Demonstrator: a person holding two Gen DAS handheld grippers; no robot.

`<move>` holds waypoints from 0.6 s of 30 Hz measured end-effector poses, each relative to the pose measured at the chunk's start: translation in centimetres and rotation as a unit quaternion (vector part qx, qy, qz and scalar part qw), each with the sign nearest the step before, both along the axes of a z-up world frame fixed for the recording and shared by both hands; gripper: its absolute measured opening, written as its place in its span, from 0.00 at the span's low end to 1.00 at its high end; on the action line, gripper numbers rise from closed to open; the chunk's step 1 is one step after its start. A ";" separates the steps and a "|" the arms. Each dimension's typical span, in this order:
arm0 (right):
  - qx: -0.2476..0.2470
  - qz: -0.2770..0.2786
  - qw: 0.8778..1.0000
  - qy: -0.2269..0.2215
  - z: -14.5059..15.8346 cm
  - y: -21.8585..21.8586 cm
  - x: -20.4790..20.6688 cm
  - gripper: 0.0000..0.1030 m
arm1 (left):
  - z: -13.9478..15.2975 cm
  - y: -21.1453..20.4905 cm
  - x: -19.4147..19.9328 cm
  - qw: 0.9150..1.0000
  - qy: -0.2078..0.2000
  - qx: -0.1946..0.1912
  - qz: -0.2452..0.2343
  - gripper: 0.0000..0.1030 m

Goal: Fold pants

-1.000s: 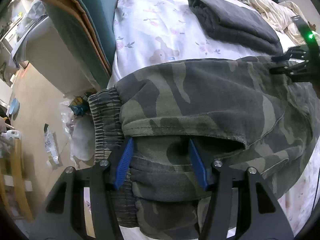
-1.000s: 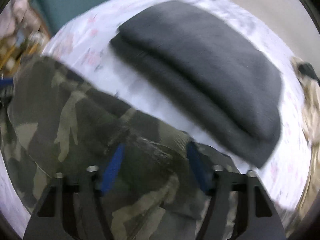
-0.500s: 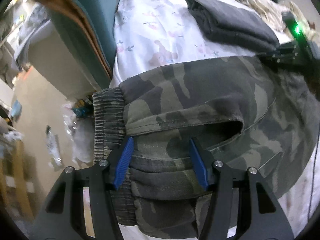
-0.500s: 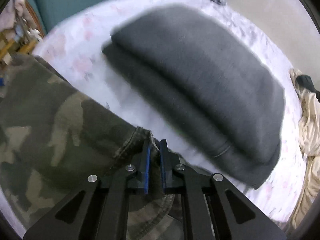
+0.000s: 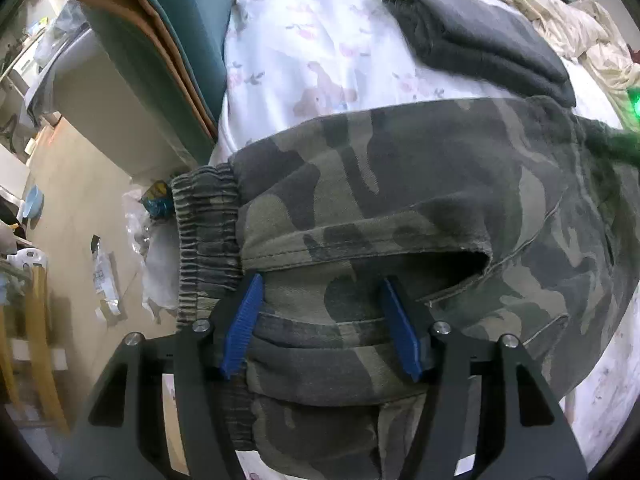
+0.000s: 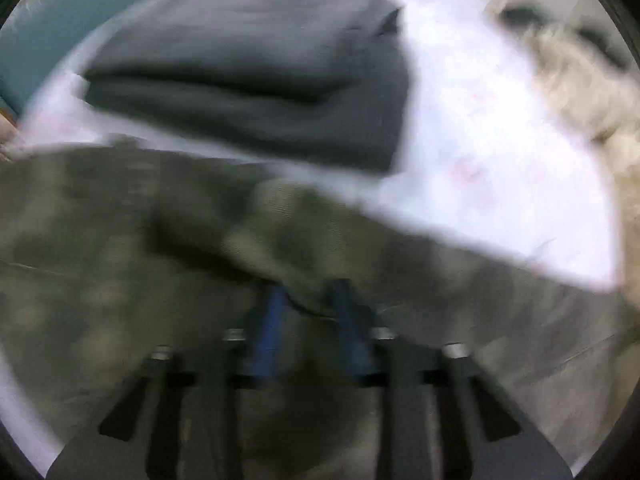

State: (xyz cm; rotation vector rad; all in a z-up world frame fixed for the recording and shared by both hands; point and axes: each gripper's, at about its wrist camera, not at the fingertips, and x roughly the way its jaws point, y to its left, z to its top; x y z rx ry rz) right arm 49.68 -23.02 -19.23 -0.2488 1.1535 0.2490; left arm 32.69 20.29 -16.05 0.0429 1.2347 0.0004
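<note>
Left claw (image 5: 320,300) wide open over camo cotton pants (image 5: 400,200), bed edge to its left. Right claw (image 6: 308,300) part-open, blurred; grip unclear. Folded dark-grey garment (image 6: 260,80) lies ahead on floral bedsheet (image 5: 300,40).

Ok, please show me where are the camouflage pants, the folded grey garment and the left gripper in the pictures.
camouflage pants (image 5: 400,184): left wrist view, on the top folded layer.
folded grey garment (image 5: 476,28): left wrist view, on its upper face.
left gripper (image 5: 320,304): left wrist view, midway between the blue fingertips.
</note>
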 end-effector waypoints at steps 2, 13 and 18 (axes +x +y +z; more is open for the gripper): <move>-0.045 -0.086 0.994 -0.046 0.3 -2.9 1.4 0.00 | -0.2 -0.2 0.2 1.000 0.005 0.008 -0.006 0.56; 0.119 -0.245 0.960 -0.068 4.2 -20.2 -6.7 0.62 | -0.1 -0.8 0.4 1.000 -0.001 0.002 0.024 0.59; 0.097 -0.427 0.894 -0.099 4.4 -36.2 -14.5 0.69 | -0.2 -0.7 0.7 0.999 0.008 0.005 0.031 0.59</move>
